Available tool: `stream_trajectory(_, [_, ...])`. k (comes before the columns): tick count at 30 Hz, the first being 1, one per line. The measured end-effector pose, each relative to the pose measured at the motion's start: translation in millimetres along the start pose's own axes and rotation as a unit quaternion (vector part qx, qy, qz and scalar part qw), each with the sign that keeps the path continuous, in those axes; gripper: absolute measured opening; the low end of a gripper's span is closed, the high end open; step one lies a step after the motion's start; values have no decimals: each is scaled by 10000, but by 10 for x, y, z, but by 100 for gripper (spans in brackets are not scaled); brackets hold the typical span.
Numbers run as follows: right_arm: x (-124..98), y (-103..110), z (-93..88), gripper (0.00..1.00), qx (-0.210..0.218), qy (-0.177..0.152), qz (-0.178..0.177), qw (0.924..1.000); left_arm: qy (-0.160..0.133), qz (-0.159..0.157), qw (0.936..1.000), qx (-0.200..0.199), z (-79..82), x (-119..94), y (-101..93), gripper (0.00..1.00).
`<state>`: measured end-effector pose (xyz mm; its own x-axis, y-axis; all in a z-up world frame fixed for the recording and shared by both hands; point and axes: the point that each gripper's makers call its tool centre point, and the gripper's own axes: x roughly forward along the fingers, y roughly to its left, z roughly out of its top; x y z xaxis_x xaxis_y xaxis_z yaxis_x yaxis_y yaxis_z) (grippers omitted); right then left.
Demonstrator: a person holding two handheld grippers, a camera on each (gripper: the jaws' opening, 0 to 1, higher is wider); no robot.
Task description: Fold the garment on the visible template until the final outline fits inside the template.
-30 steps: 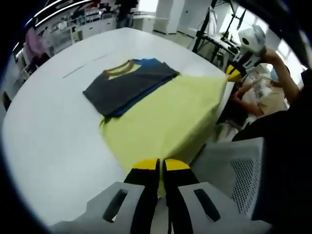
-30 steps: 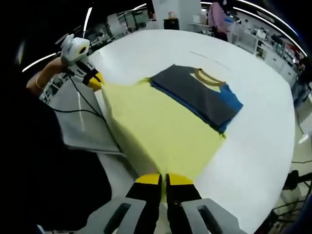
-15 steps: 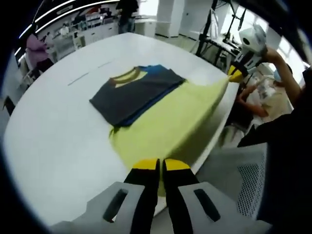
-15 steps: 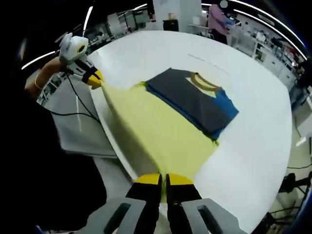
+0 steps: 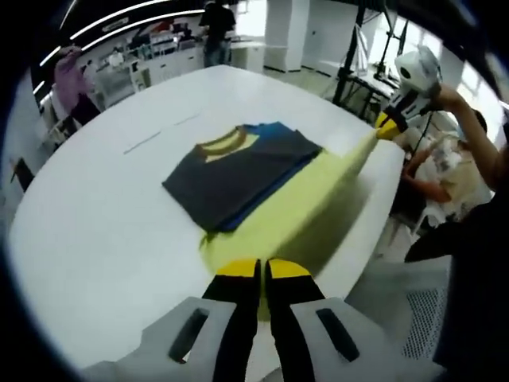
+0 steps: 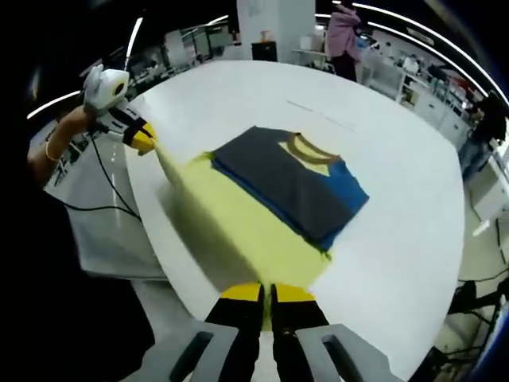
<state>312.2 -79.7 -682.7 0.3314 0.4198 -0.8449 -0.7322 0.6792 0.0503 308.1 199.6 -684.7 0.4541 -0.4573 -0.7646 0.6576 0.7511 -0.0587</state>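
— Lying flat on the white table [image 5: 103, 231], the garment [image 5: 238, 163] is already folded into a compact dark grey rectangle with a blue edge and a mustard collar; where does it sit on the template?

— On the far part of the yellow template [image 5: 274, 219], which reaches from under the shirt toward the table's near edge. From the right gripper view the garment [image 6: 286, 179] covers the far right portion of the yellow sheet [image 6: 231, 227].

— And the left gripper [image 5: 262, 270]?

— Its yellow-tipped jaws are pressed together on the near corner of the template, the sheet's edge pinched between them. The right gripper [image 6: 266, 293] is likewise clamped on its own corner of the sheet.

— Is the sheet flat?

— No. Its near edge is raised off the table, stretched taut between the two corners. In the left gripper view the right gripper [image 5: 391, 126] grips the far right corner, a hand [image 5: 449, 99] behind it. In the right gripper view the left gripper [image 6: 143, 139] pinches the left corner.

— Anything beyond?

— A thin line [image 5: 163, 134] marked on the table past the shirt, and people [image 6: 342, 36] standing by desks in the background.
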Motion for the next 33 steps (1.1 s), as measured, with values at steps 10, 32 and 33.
stream_trajectory(10, [34,-254,238,0,-179,-197,-402,9988,-386,406,9980,281,285,30,188,0])
stream_trajectory(32, [47,-758,793,0,-239,-1016,-1259,9865,-1303,1123,9835,562,909,103,641,0])
stream_trajectory(33, [47,-784,817,0,-267,-1047,-1322,9853,-1336,1143,9827,577,933,104,655,0])
